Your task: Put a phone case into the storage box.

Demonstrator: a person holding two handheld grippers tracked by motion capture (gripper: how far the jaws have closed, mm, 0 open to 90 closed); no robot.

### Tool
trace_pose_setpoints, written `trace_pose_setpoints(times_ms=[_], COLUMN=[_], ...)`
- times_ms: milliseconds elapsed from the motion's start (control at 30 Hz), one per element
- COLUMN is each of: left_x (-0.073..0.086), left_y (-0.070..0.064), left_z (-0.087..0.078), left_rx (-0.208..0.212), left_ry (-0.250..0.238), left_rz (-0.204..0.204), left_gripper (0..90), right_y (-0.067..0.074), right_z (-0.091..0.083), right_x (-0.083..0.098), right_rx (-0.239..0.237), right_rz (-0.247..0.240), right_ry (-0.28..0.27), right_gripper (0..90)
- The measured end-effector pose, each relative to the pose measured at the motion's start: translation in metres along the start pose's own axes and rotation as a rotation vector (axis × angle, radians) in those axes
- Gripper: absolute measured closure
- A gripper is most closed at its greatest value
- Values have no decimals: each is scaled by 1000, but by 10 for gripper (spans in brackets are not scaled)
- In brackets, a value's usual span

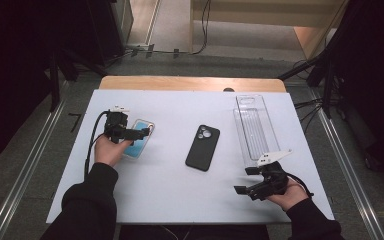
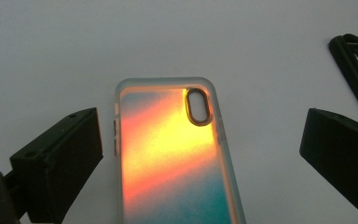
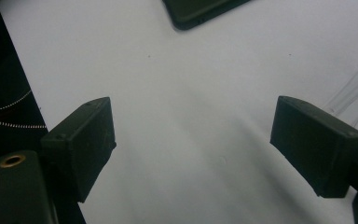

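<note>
A glossy iridescent phone case [image 2: 172,158], a rounded rectangle with a clear rubbery rim and an oval camera cut-out, shades from orange and yellow to teal; it lies flat on the smooth white table [image 1: 170,185] at about nine o'clock from the matte black phone case [image 1: 203,147] at the centre. The left tongs [image 1: 139,134] hover over it, released, their blocky black jaws wide on either side and not touching it. At two o'clock lies a long clear ribbed plastic tray [image 1: 254,127]. The right tongs [image 1: 246,181] rest at five o'clock, released, nothing between them.
</note>
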State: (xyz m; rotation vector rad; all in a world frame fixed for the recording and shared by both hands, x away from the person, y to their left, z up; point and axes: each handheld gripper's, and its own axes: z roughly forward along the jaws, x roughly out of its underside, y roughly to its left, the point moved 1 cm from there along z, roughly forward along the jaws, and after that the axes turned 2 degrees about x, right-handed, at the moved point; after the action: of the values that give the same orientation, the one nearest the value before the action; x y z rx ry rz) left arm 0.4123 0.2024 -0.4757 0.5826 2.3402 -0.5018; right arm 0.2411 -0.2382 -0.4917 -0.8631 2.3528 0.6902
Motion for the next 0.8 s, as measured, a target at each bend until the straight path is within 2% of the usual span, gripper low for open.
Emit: trace_pose_setpoints(times_ms=[167,400,500,633,800], left_x=[7,13,14,18,19], left_y=[2,4,4,4,4], left_z=[7,13,16,20,22], left_rx=[-25,-49,-51,-44,-44], left_ry=[38,52,58,81,78], left_rz=[-2,17,9,19,26], left_gripper=[0,0,0,0,0], right_y=[0,0,0,1,1], right_z=[0,-1,-1,-1,-1], right_x=[0,0,0,0,0], right_rx=[1,0,1,-1,0], right_rz=[-4,-4,-6,-4,-5], right_ry=[1,0,0,-1,1], right_gripper=[120,120,120,120,120])
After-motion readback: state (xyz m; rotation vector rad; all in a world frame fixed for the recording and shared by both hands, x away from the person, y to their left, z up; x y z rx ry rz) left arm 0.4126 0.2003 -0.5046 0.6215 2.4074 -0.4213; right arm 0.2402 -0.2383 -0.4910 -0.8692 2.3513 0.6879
